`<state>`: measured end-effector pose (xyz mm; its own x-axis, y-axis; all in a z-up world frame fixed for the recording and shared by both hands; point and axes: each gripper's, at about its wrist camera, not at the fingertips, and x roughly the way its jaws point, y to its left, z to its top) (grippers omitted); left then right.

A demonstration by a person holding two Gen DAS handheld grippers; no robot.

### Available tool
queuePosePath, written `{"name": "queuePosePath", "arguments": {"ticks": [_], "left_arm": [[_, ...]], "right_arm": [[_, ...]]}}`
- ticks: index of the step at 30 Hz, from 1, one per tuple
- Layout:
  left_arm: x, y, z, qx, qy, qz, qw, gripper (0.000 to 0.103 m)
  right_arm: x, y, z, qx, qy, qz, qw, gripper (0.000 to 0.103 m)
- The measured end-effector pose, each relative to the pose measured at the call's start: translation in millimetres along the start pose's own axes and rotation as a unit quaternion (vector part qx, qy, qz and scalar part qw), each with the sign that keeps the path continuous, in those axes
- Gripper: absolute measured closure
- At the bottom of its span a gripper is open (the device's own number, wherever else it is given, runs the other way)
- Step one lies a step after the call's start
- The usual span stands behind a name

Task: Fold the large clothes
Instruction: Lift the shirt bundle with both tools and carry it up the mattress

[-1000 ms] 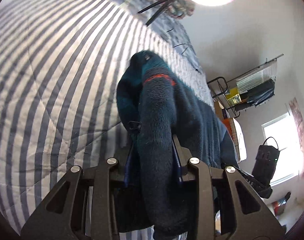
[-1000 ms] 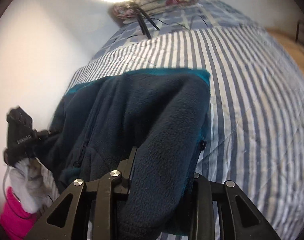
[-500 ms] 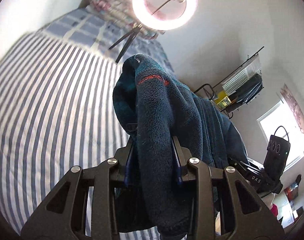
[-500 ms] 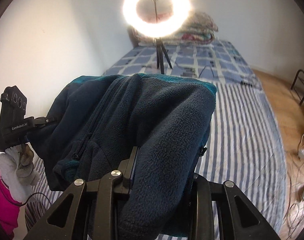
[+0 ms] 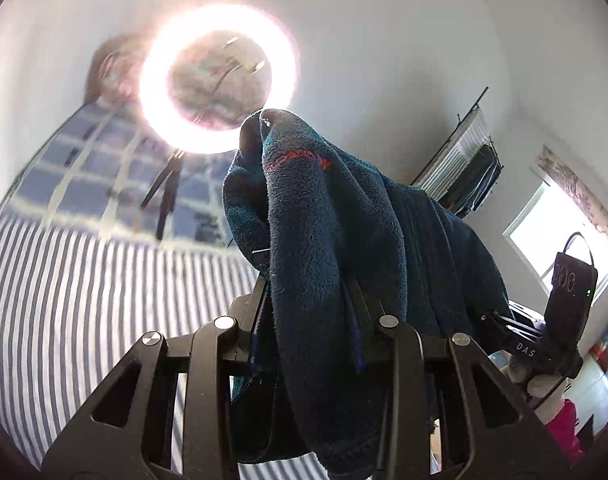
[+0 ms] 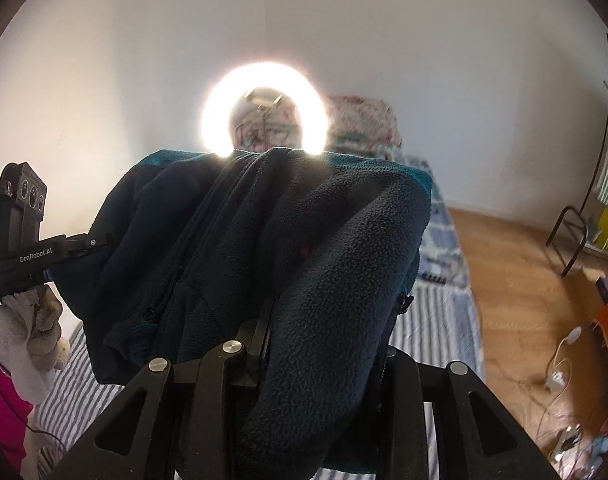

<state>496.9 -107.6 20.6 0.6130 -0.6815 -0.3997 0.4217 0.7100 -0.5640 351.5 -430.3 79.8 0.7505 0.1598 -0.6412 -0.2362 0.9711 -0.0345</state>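
Note:
A dark navy fleece jacket (image 5: 335, 208) with teal trim and a red stitched line hangs in the air above the striped bed (image 5: 84, 300). My left gripper (image 5: 307, 284) is shut on a thick fold of it. In the right wrist view the same fleece (image 6: 264, 240) spreads wide, and my right gripper (image 6: 327, 312) is shut on another fold; its right finger is hidden by the cloth. The jacket stretches between both grippers. A gloved hand (image 6: 24, 340) holds the left gripper's black housing (image 6: 20, 232) at the left edge.
A lit ring light (image 6: 264, 108) on a tripod stands on the bed in front, with pillows (image 6: 359, 124) behind it. A metal rack (image 5: 463, 160) and a window (image 5: 559, 232) are to the right. Wooden floor (image 6: 515, 272) with cables runs beside the bed.
Both grippers have risen with the fleece, lifting it off the bed. Both views have swung up from the striped cover toward the ring light and wall. Both grips are unchanged.

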Motion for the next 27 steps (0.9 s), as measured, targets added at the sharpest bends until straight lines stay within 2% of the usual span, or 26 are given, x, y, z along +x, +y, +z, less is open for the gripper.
{"name": "queuePosePath", "arguments": {"ticks": [5, 10, 14, 20, 27], "left_arm": [[56.6, -22.7, 17.4, 0.014, 0.002, -0.008, 0.9999, 0.071], [137.2, -36.5, 17.7, 0.018, 0.033, -0.009, 0.9992, 0.071], [193.6, -42.0, 13.5, 0.02, 0.043, -0.011, 0.9988, 0.071], [279.2, -39.4, -13.8, 0.019, 0.063, -0.009, 0.9978, 0.071], [366.2, -28.0, -64.8, 0.022, 0.079, -0.009, 0.9966, 0.071]], "right_arm": [[18.7, -50.8, 17.8, 0.013, -0.014, -0.015, 1.0, 0.074], [59.4, -106.2, 15.2, 0.021, -0.005, -0.036, 0.999, 0.074], [81.4, -144.2, 6.4, 0.032, -0.012, -0.051, 0.998, 0.074], [128.6, -197.2, -23.5, 0.049, -0.011, -0.07, 0.996, 0.074], [200.2, -247.2, -57.2, 0.052, 0.009, -0.1, 0.994, 0.074]]}}
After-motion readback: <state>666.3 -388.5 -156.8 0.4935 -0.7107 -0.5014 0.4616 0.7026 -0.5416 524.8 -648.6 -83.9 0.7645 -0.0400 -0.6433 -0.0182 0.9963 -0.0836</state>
